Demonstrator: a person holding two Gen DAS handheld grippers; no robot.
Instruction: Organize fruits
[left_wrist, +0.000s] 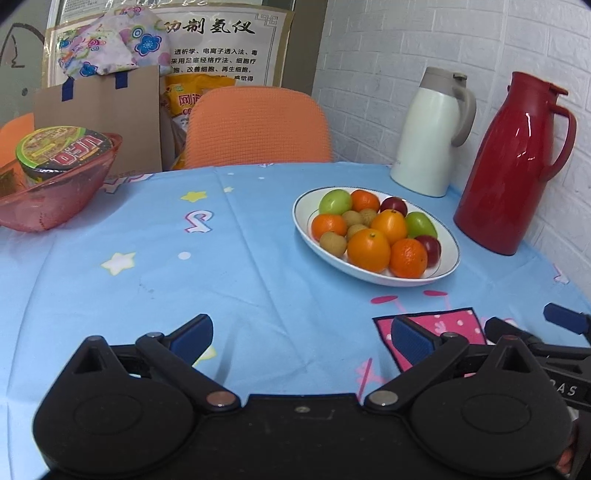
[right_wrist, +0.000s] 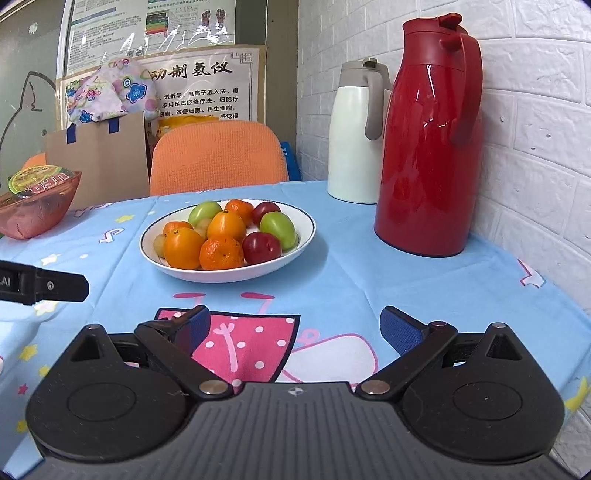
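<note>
Left wrist alone shows brown fruits (left_wrist: 333, 243) in plate (left_wrist: 448, 254)

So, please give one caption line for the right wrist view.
Open right tool facing a white plate of mixed fruit beside a red jug.

Table (left_wrist: 258, 258) is covered by blue cartoon cloth. White fruit plate (left_wrist: 306, 229) is set at 1 o'clock, red jug (left_wrist: 509, 166) and white jug (left_wrist: 424, 140) at 2, pink bowl (left_wrist: 55, 199) at 10.

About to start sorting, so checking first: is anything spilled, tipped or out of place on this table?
Nothing is spilled or tipped. One oddity: an instant noodle cup sits tilted inside the pink bowl at far left. All the fruit lies in the white plate.
</note>
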